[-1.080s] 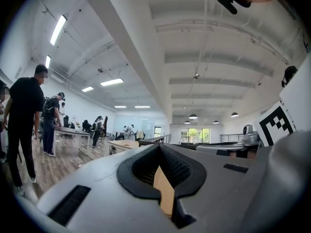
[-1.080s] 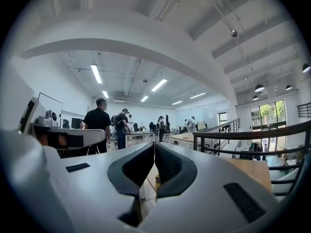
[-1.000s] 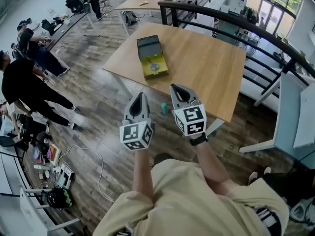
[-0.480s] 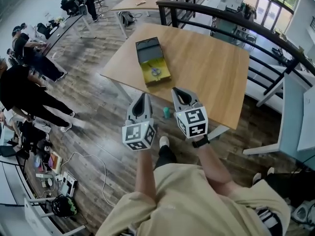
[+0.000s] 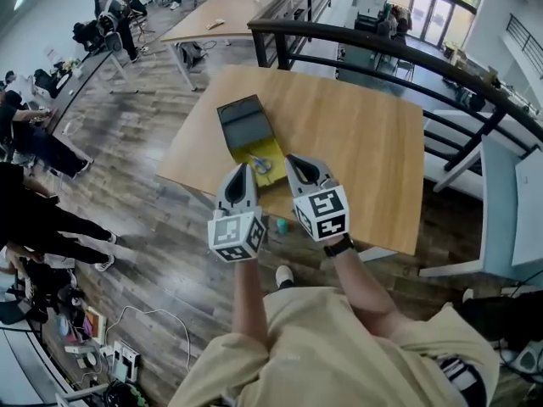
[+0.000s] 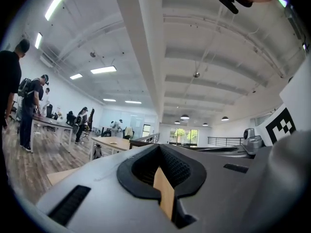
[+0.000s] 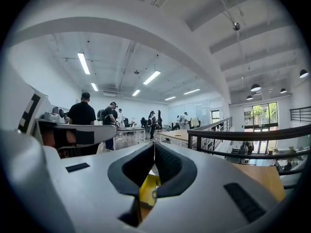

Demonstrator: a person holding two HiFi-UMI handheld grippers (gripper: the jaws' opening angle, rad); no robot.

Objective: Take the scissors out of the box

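Jaws of the left gripper (image 5: 240, 171) and the right gripper (image 5: 297, 161) are pressed together, empty, above the table's (image 5: 365, 142) near edge. Just beyond their tips, the scissors (image 5: 260, 165) lie in the open yellow box (image 5: 273, 149).

Wooden table (image 5: 365, 134), open box (image 5: 248, 134) on it

From where I stood, no words, numbers or brand names could be read. The only signs were black-and-white square markers (image 5: 327, 208) on the left gripper (image 5: 238, 171) and right gripper (image 5: 294, 161).
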